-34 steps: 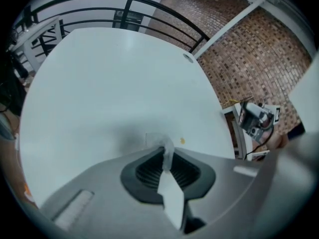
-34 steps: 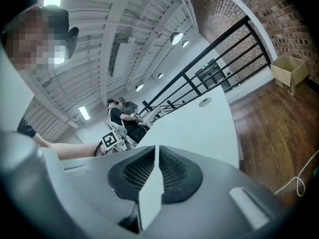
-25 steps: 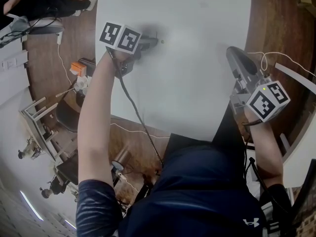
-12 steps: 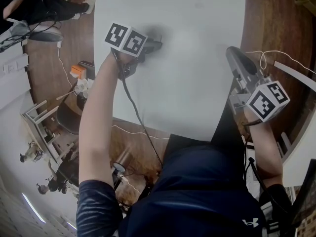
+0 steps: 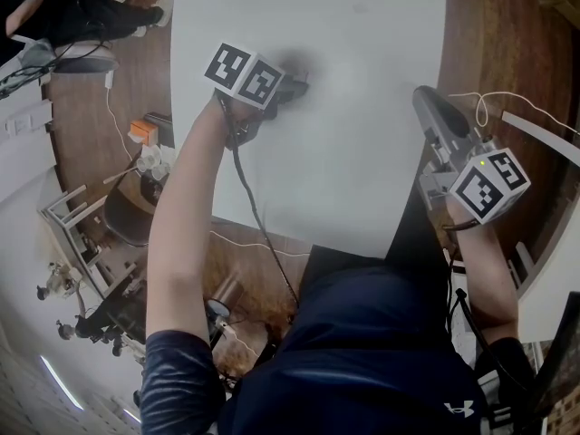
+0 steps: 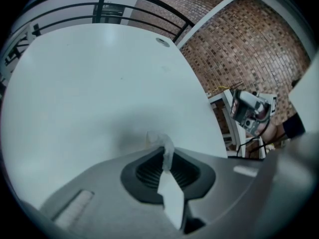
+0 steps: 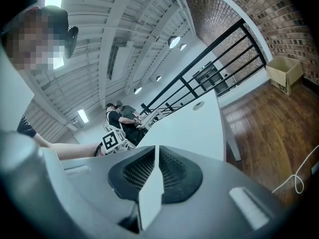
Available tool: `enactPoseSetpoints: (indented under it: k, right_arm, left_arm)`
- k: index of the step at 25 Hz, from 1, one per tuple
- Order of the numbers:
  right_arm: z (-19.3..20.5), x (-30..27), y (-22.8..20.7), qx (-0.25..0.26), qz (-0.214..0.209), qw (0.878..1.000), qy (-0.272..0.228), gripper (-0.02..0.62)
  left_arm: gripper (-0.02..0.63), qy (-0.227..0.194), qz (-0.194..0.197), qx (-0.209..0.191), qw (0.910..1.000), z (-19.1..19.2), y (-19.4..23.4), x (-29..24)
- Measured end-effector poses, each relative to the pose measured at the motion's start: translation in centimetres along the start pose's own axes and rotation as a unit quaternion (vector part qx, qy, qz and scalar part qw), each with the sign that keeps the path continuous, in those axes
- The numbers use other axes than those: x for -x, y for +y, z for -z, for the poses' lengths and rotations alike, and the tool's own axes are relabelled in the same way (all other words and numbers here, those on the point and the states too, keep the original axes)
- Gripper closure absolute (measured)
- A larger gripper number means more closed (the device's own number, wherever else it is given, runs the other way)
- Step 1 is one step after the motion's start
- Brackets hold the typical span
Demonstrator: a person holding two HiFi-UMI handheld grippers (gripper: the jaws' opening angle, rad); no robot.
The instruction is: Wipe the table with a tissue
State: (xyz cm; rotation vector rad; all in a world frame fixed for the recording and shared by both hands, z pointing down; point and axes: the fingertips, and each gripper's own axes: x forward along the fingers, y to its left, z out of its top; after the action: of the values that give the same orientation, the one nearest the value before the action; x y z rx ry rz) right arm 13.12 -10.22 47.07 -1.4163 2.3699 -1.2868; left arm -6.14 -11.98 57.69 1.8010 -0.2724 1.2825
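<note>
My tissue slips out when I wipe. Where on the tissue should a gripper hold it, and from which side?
Pinch the bunched middle from above at a slant, as the left gripper does. Its jaws are shut on the tissue, with only a small crumpled tuft poking past the tips toward the table. A short overhang likely resists pulling out.

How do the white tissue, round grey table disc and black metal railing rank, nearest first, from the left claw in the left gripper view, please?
1. White tissue, in the left claw.
2. Round grey table disc, tabletop's far end.
3. Black metal railing, beyond the tabletop.
</note>
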Motion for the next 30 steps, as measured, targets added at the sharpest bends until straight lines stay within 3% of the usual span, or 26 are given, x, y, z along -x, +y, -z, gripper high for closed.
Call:
enactPoseSetpoints:
  k: [30]
  right_arm:
    - [2.2, 1.1, 2.0, 0.009, -0.014, 1.0, 0.014, 0.566]
  left_arm:
    - [0.58, -0.014, 0.055, -0.025, 0.9981, 3.4, -8.9, -4.7]
